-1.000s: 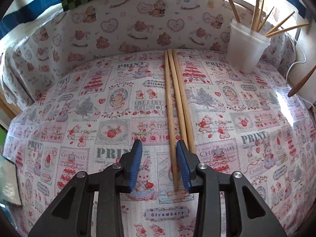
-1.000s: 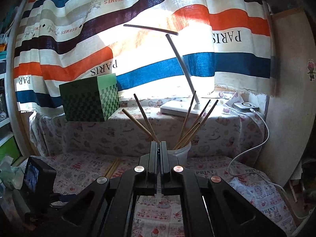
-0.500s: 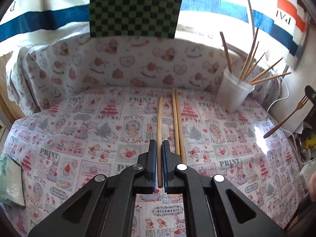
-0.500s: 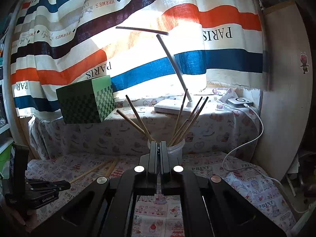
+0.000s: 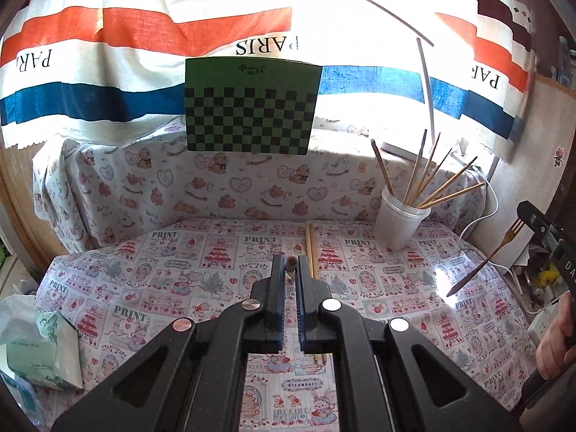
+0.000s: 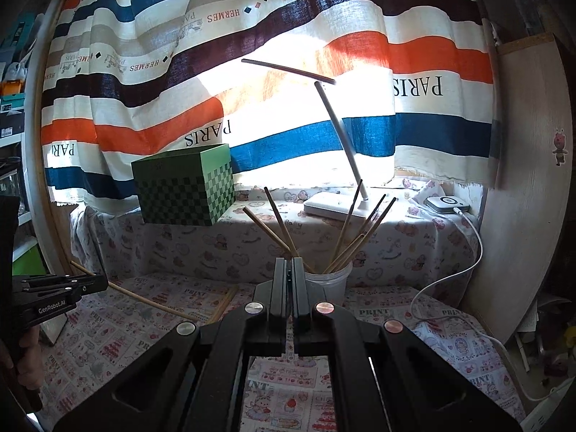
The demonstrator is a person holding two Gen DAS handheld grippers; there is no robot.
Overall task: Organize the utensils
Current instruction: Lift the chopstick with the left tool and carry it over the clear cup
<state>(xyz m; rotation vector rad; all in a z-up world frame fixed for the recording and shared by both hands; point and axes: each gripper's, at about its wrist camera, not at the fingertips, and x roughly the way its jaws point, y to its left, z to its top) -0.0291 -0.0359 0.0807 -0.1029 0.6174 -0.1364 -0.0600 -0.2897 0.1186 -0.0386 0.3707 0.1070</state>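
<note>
My left gripper (image 5: pixel 291 270) is shut on one wooden chopstick (image 5: pixel 291 264), seen end-on between the blue pads and lifted off the cloth. In the right wrist view that chopstick (image 6: pixel 144 298) slants down from the left gripper (image 6: pixel 102 283). Two more chopsticks (image 5: pixel 310 252) lie side by side on the printed tablecloth (image 5: pixel 180 280). A white plastic cup (image 5: pixel 397 226) with several chopsticks stands at the back right. My right gripper (image 6: pixel 289 268) is shut; the left wrist view shows it (image 5: pixel 529 216) holding a wooden fork (image 5: pixel 486 259), handle slanting down.
A green chequered box (image 5: pixel 248 108) sits on the ledge behind the table. A white desk lamp (image 6: pixel 334 208) and a charger with a white cable (image 6: pixel 468 252) are beside it. A tissue pack (image 5: pixel 39 349) lies at the left edge. A striped curtain hangs behind.
The left gripper closed on one of the three chopsticks and lifted it off the cloth, rising and tilting up. The right gripper stayed shut and shifted slightly.
</note>
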